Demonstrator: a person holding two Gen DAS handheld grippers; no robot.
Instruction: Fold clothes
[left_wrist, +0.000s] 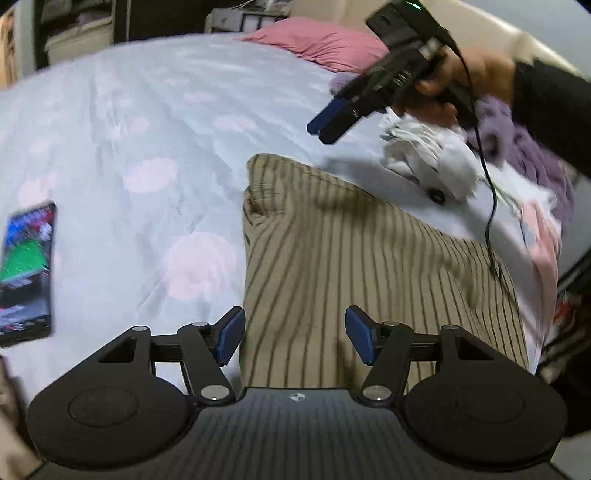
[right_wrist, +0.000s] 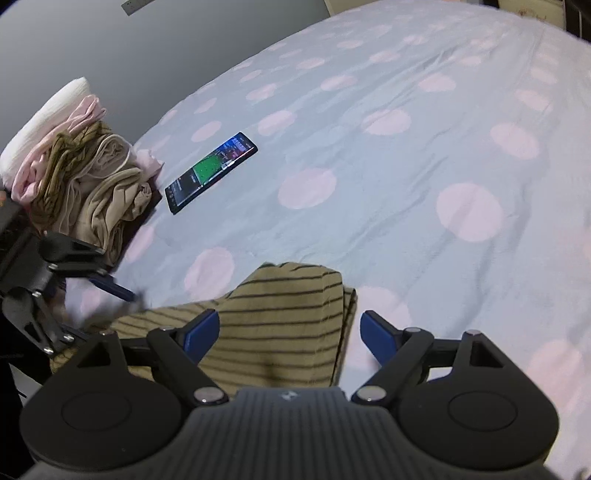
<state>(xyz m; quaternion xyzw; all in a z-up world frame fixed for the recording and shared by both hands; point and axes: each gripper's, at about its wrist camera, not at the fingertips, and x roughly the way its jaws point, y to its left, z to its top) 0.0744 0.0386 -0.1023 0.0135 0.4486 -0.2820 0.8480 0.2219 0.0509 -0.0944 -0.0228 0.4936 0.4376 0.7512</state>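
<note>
A tan garment with dark stripes (left_wrist: 369, 266) lies folded flat on the bed; it also shows in the right wrist view (right_wrist: 280, 317). My left gripper (left_wrist: 295, 336) is open and empty, just above the garment's near edge. My right gripper (right_wrist: 290, 334) is open and empty, above the garment's far folded corner. In the left wrist view the right gripper (left_wrist: 325, 129) hangs in the air above the far end of the garment, held by a hand. The left gripper (right_wrist: 110, 288) shows at the left edge of the right wrist view.
The bed has a light blue cover with pink dots (left_wrist: 147, 147). A lit phone (right_wrist: 210, 171) lies on it, also in the left wrist view (left_wrist: 26, 273). A pile of folded clothes (right_wrist: 74, 166) sits at one edge. Loose white (left_wrist: 432, 158) and purple clothes (left_wrist: 517, 147) and a pink pillow (left_wrist: 317, 40) lie beyond.
</note>
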